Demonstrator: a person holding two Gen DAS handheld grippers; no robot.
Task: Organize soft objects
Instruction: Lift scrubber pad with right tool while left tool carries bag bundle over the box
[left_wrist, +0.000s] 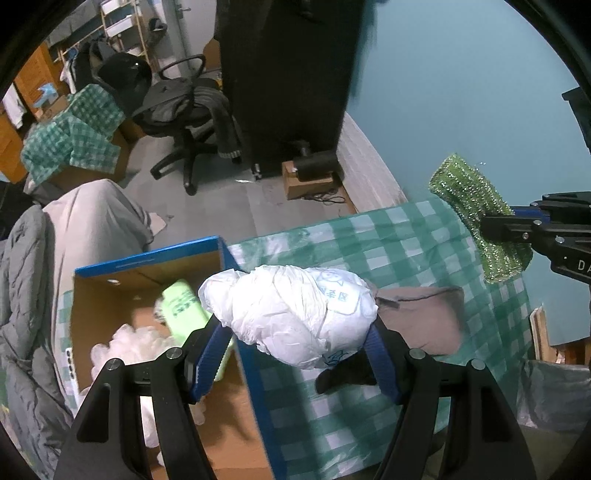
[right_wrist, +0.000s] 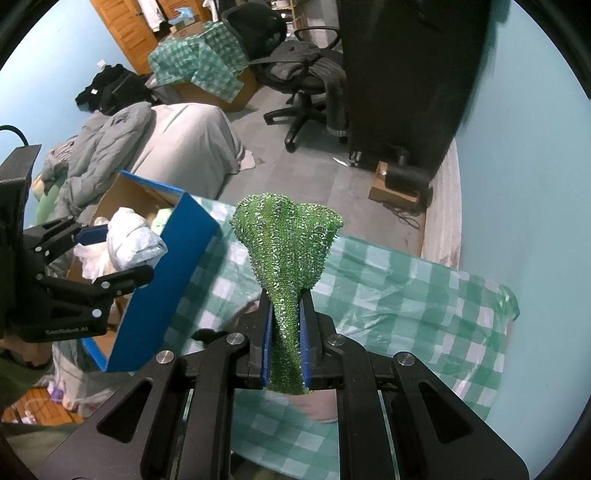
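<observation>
- Crinkled white, the rolled diaper (left_wrist: 295, 314) has faint blue print; the left gripper (left_wrist: 295, 354) clamps it over the blue-rimmed cardboard box (left_wrist: 147, 258) edge.
- Glittery green scrubbing cloth (right_wrist: 286, 258) is pinched tight by the right gripper (right_wrist: 284, 343) above the checkered tablecloth (right_wrist: 406, 295).
- Inside the box, a pale green packet (left_wrist: 183, 310) and white wads are partly hidden.
- Beneath the diaper, a dark item is unclear.
</observation>
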